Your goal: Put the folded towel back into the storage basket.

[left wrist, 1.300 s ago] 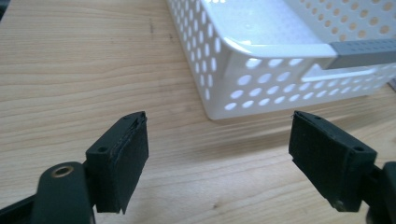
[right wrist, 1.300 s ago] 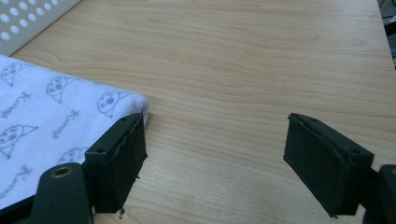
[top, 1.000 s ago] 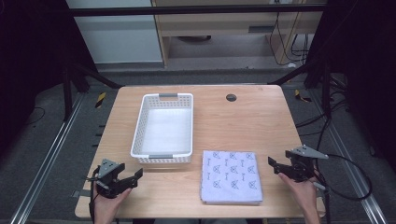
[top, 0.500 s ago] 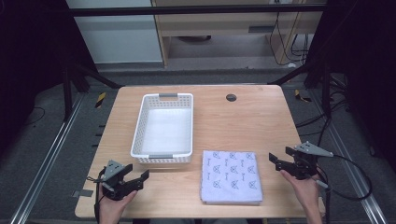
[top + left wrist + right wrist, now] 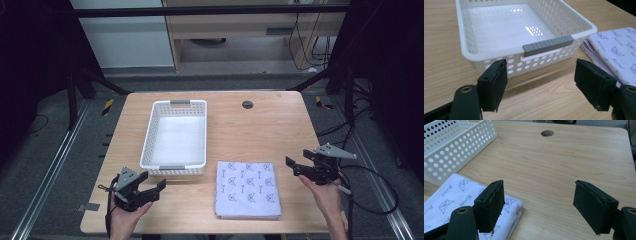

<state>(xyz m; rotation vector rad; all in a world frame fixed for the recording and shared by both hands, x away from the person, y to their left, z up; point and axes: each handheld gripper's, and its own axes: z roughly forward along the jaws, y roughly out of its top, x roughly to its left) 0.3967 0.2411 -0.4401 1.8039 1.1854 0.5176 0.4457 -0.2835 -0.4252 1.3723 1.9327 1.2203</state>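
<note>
A white perforated basket (image 5: 175, 137) (image 5: 524, 37) (image 5: 446, 147) with grey handle strips stands empty on the left half of the wooden table (image 5: 260, 130). A folded pale lilac cloth (image 5: 247, 188) (image 5: 616, 50) (image 5: 456, 200) printed with small cat faces lies flat near the front edge, right of the basket. My left gripper (image 5: 152, 186) (image 5: 546, 85) is open at the front left corner, facing the basket's near wall, with nothing between its jaws. My right gripper (image 5: 293, 166) (image 5: 544, 205) is open at the right edge, just right of the cloth's far corner, also holding nothing.
A round cable hole (image 5: 247, 104) (image 5: 547, 133) sits in the tabletop at the back. Bare wood stretches between the cloth and the hole. Dark frame rails and cables surround the table on the floor.
The left gripper has drifted slightly right and nearer the front edge. The right gripper has barely shifted. Both jaws stay open; basket and cloth have not moved.
</note>
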